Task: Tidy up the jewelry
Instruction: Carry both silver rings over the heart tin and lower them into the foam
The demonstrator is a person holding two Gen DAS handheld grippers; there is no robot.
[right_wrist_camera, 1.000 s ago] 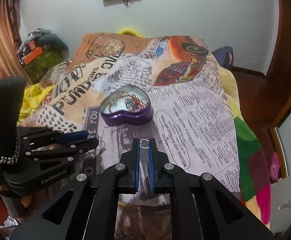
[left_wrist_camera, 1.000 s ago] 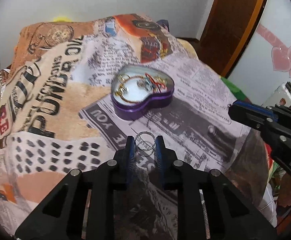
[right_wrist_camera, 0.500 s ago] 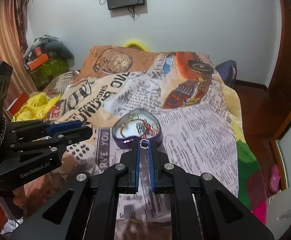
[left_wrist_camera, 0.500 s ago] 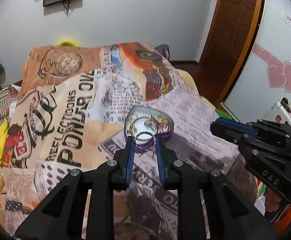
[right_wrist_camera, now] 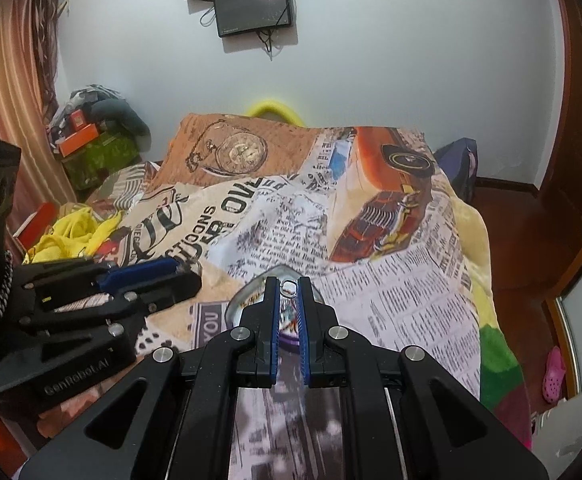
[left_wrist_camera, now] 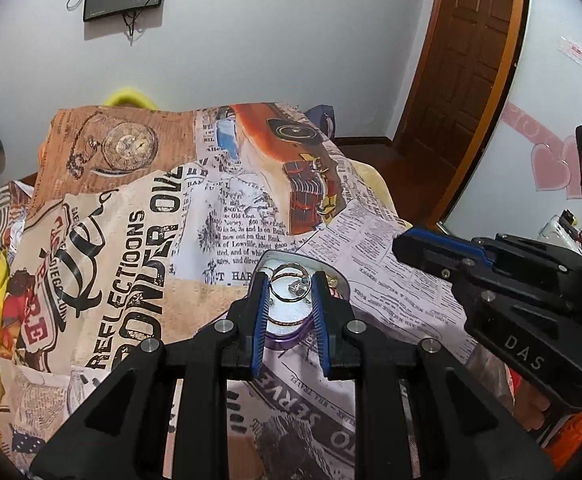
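- Left wrist view: the left gripper (left_wrist_camera: 289, 286) pinches a thin ring (left_wrist_camera: 291, 287) between its tips, in front of the heart-shaped tin (left_wrist_camera: 341, 278) on the bedspread (left_wrist_camera: 131, 240); the slim hoop could slip out sideways.
- Right wrist view: the right gripper (right_wrist_camera: 289, 286), almost fully closed, nips a small clasp-like piece (right_wrist_camera: 288, 282) at its far tips; a jolt could drop it into the busy print.

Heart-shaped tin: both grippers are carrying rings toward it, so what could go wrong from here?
1. The left gripper holds a thin hoop ring only at its edges; it may slip or twist out.
2. The right gripper pinches a tiny ring at its tips; released off target, it could vanish on the busy printed blanket.
3. The heart-shaped tin already holds jewelry, so dropped rings may tangle.
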